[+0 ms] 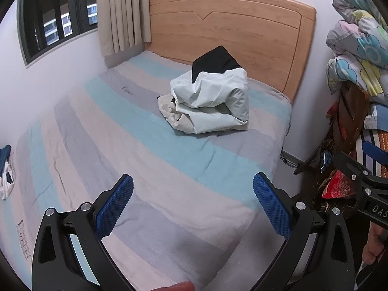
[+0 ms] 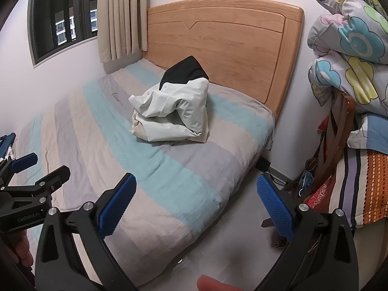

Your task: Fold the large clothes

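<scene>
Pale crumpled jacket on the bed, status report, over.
Left gripper open, right gripper open, both empty. Pale crumpled jacket heaped unfolded near wooden headboard, black garment on top. Striped bedsheet between.

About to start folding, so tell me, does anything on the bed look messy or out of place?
Yes. The pale jacket sits crumpled in a heap near the headboard, with a black garment bunched on top. More clothes lie rumpled at the bed's far left edge. Both claws are open and empty.
</scene>
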{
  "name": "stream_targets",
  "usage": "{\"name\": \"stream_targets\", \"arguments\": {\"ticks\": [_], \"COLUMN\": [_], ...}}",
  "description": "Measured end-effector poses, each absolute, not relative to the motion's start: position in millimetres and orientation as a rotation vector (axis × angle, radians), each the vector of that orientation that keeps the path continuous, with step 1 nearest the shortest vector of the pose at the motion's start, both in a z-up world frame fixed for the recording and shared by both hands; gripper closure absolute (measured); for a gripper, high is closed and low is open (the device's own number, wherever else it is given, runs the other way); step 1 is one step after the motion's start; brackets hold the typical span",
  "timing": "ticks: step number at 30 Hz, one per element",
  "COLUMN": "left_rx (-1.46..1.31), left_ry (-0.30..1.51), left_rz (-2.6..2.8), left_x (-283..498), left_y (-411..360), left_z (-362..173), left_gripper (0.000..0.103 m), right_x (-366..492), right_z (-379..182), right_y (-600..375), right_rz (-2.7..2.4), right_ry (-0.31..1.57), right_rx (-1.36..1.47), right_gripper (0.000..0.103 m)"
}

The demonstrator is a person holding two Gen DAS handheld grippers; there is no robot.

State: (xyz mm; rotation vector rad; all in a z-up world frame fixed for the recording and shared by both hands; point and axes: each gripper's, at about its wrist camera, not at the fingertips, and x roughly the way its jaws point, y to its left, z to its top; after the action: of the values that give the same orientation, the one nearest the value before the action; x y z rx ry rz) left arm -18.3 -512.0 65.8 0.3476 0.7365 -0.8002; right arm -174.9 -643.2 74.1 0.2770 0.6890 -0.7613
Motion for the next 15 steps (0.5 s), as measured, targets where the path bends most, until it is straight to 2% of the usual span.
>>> {"name": "stream_targets", "arguments": {"ticks": [15], "left_rx": [0.320], "left_ry": [0.733], "left_rz": [-0.794], "left_x": [-13.6], "left_y": [-513.3], "left_z": [71.7], "left_gripper": [0.006], "right_x": [-162.4], "right_z": [80.0], "right_y": [-637.2], "right_rz": [-0.758], "right_ry": [0.685], "right_rx": [0.247], "right_gripper": [0.007]}}
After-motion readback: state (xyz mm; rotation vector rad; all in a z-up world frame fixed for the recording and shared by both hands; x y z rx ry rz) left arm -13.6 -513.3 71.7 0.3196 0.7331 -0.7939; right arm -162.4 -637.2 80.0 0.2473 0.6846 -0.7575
